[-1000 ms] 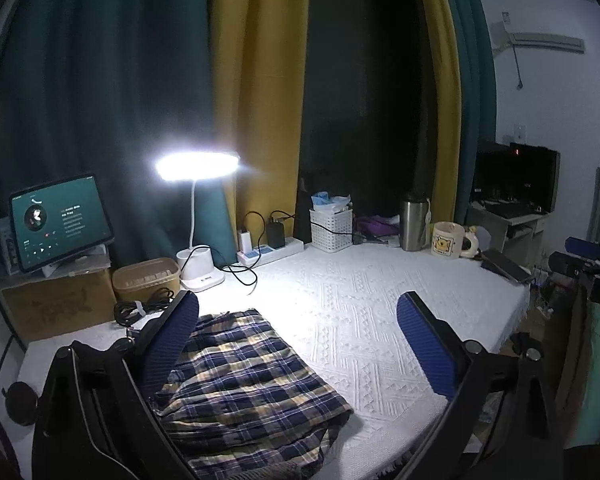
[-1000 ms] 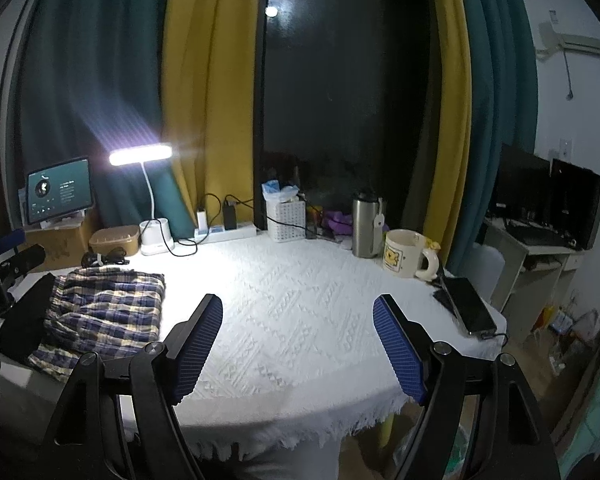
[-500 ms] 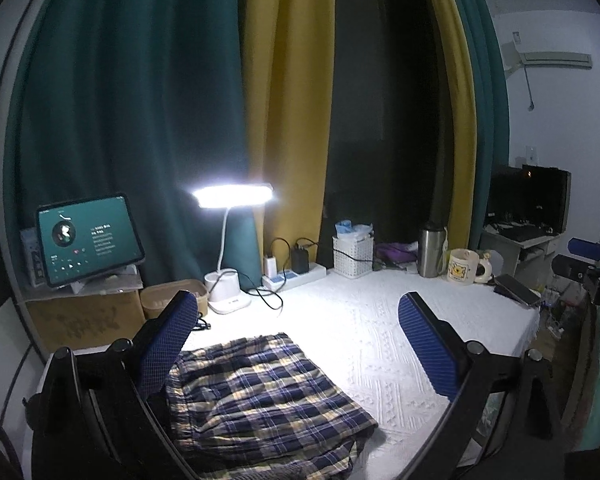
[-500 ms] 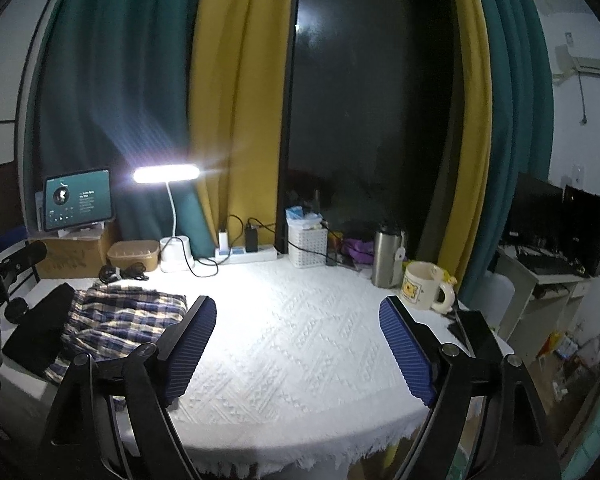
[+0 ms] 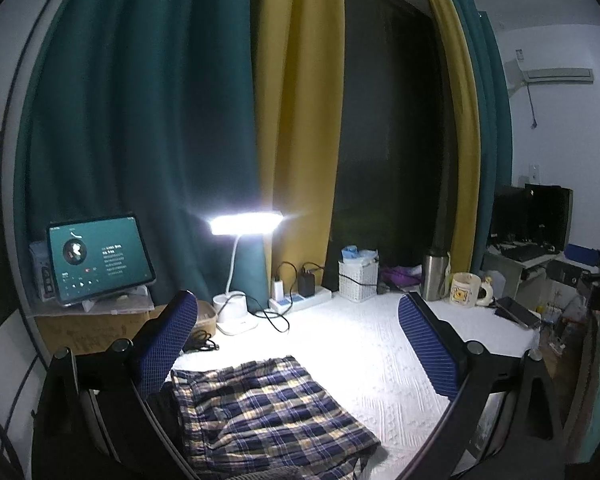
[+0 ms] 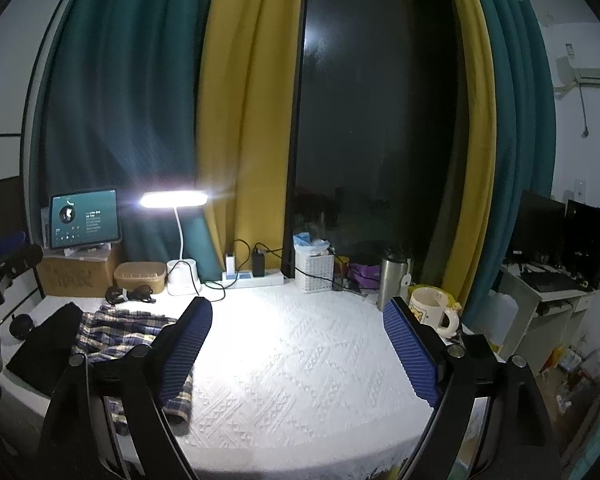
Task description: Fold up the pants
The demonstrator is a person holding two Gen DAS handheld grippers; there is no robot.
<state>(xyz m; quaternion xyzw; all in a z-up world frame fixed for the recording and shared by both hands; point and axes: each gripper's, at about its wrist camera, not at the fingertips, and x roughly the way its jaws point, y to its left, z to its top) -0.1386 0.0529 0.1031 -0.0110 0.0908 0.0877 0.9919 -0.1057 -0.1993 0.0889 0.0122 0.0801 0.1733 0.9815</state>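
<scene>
The plaid pants lie folded in a flat pile at the front left of the white-clothed table. They also show in the right wrist view, partly behind my right gripper's left finger. My left gripper is open and empty, held above and behind the pile. My right gripper is open and empty over the middle of the table, to the right of the pants.
A lit desk lamp, tablet on a cardboard box, power strip, white basket, steel tumbler and mug line the back edge. A phone lies at the right edge. A dark cloth lies left of the pants.
Both grippers have risen and tilted upward, staying open and empty. The pants lie still and sit lower in both views.
</scene>
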